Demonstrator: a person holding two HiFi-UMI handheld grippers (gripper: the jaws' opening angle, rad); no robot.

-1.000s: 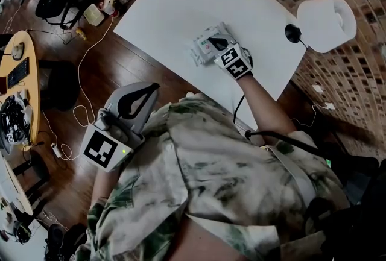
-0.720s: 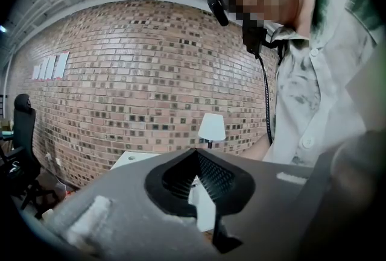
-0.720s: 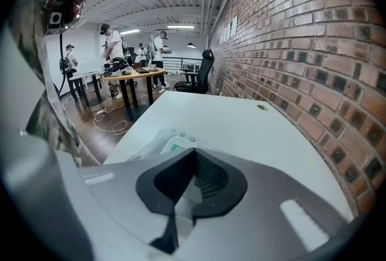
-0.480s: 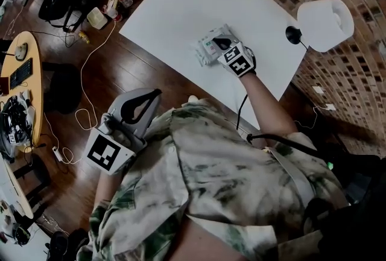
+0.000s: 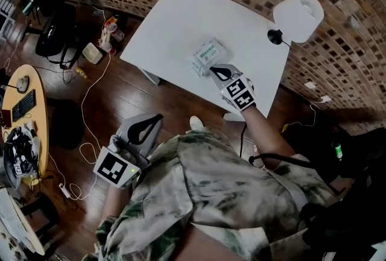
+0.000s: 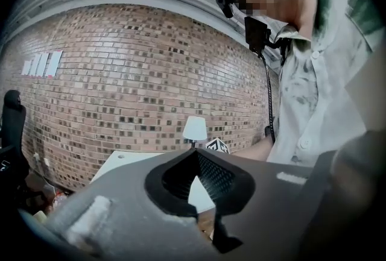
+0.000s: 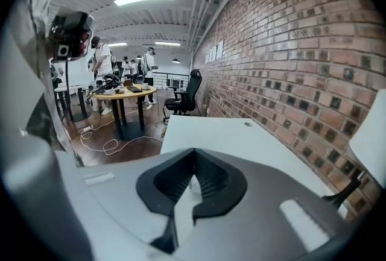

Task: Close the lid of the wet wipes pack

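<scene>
The wet wipes pack [image 5: 206, 54], white with a green label, lies flat on the white table [image 5: 181, 18] near its front edge. Its lid looks flat against the pack. My right gripper [image 5: 215, 69] hovers just beside the pack's near right corner, off it, jaws shut and empty. In the right gripper view the jaws [image 7: 194, 155] meet over the table top [image 7: 223, 133]. My left gripper [image 5: 155, 119] hangs low by the person's side, away from the table, over the wooden floor. It is shut too, holding nothing [image 6: 196, 154].
A white lamp [image 5: 297, 15] on a black foot [image 5: 276, 37] stands at the table's far right, by the brick wall. A round desk with clutter [image 5: 24, 109], bags [image 5: 51, 31] and cables [image 5: 84, 103] lie on the floor at the left.
My right gripper has come off the top of the pack and drawn back toward the table's front edge. The head view has risen and widened. The left gripper stays low.
</scene>
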